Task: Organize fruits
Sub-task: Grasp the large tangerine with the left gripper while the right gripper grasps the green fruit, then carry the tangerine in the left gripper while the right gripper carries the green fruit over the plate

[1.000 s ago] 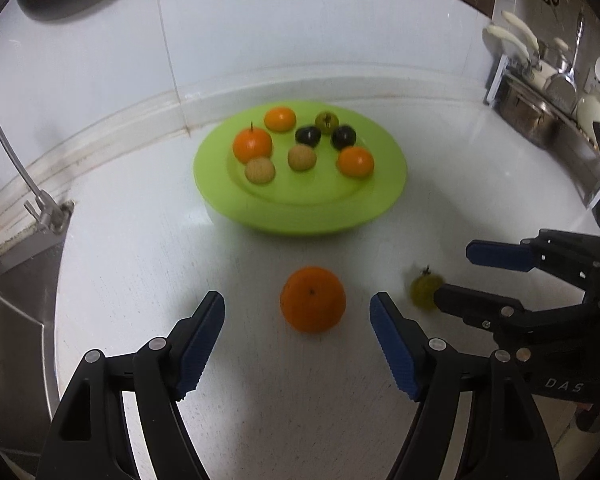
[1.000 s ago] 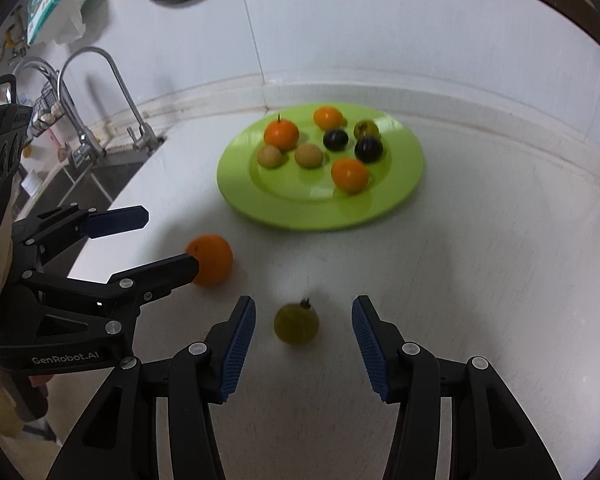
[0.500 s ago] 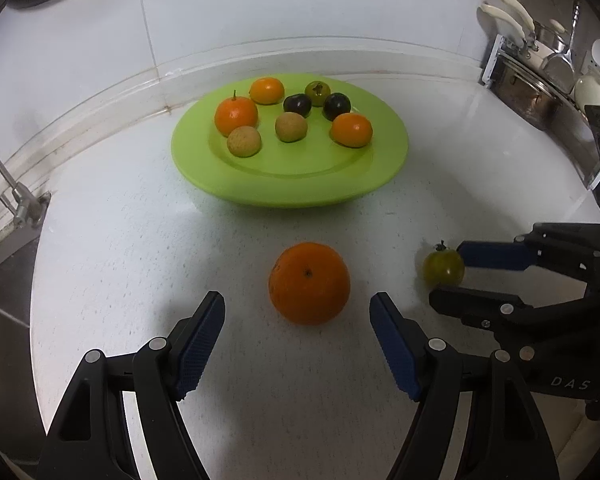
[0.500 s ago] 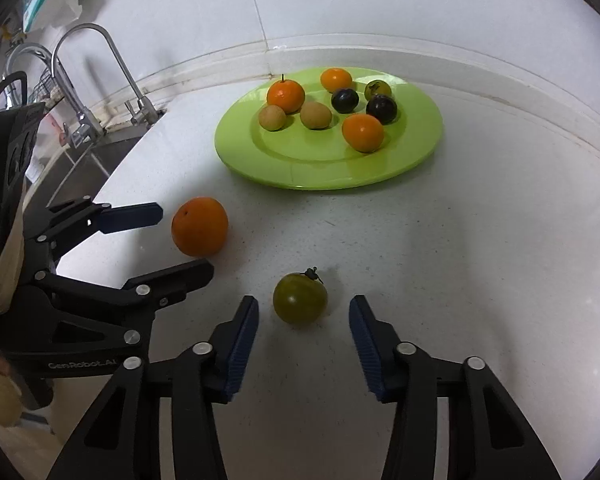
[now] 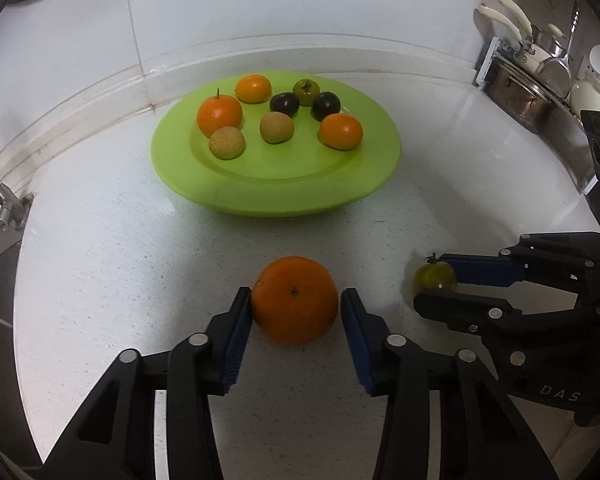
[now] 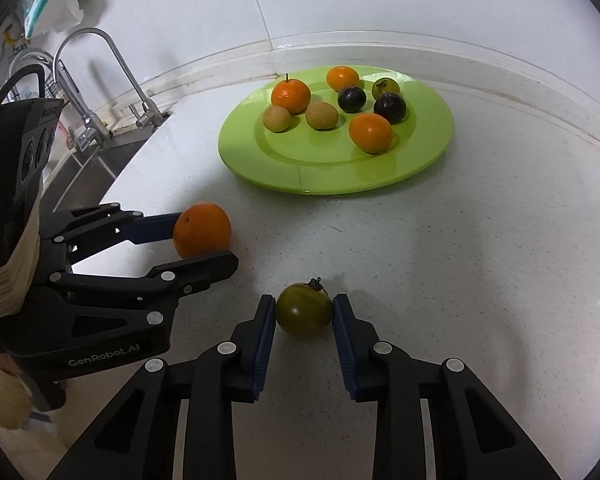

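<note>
My left gripper point(image 5: 296, 312) fingers just closing on orange point(image 5: 295, 305); right gripper point(image 6: 304, 316) fingers clamping green tomato point(image 6: 304, 309). Both fruits sitting on counter point(image 6: 480, 280), nearing readiness for lifting toward plate point(image 5: 276, 196).

The plate point(image 5: 276, 196) is looking like glossy green plastic, catching light along its rim. Under it, the counter point(image 5: 100, 264) is showing a white, finely speckled, stone-like face with a soft sheen. In front of the plate, the orange point(image 5: 295, 306) is showing dimpled, matt peel, and the green fruit point(image 6: 303, 315) a smooth, shiny skin. The grippers' point(image 5: 296, 312) fingers are looking like matt black plastic with ribbed blue pads point(image 5: 238, 340). Left of the plate, the tap point(image 6: 100, 80) is gleaming as polished metal.
</note>
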{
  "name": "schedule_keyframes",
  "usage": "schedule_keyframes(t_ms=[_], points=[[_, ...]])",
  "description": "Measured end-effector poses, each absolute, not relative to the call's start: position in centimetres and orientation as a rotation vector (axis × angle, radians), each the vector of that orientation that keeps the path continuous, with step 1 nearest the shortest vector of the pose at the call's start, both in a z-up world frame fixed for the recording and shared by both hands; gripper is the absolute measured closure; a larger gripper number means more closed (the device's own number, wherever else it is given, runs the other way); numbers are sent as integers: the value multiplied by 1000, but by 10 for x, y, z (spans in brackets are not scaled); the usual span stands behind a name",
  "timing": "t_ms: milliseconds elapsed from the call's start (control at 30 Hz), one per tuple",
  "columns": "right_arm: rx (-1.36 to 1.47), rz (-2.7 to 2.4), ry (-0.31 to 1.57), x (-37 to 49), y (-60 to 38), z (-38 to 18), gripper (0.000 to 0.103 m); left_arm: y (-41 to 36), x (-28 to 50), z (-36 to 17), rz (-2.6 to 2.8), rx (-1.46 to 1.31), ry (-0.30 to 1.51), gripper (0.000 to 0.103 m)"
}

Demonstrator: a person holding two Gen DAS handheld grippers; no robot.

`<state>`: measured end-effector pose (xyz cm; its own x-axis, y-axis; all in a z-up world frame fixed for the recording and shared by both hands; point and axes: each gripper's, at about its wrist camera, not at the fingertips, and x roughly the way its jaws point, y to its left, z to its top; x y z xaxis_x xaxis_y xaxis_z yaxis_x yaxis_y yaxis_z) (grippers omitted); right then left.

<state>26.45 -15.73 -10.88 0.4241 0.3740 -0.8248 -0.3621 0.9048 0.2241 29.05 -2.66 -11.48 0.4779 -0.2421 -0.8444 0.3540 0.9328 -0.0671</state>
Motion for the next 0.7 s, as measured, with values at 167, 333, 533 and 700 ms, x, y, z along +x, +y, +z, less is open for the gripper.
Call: schedule_keyframes(t_ms=[167,333,533,700], points=[[13,467,1031,264,-156,-109,73,-27,290,-114,-370,115,1010,62],[11,472,1015,262,-157,-107,74,-25,284,-109,-364,106,1001,62],[8,474,986,258,-159,-99,74,-23,274,-98,-351,88,975,62],[4,478,955,252,-160,-88,74,-22,266,-85,-340,77,943,62]])
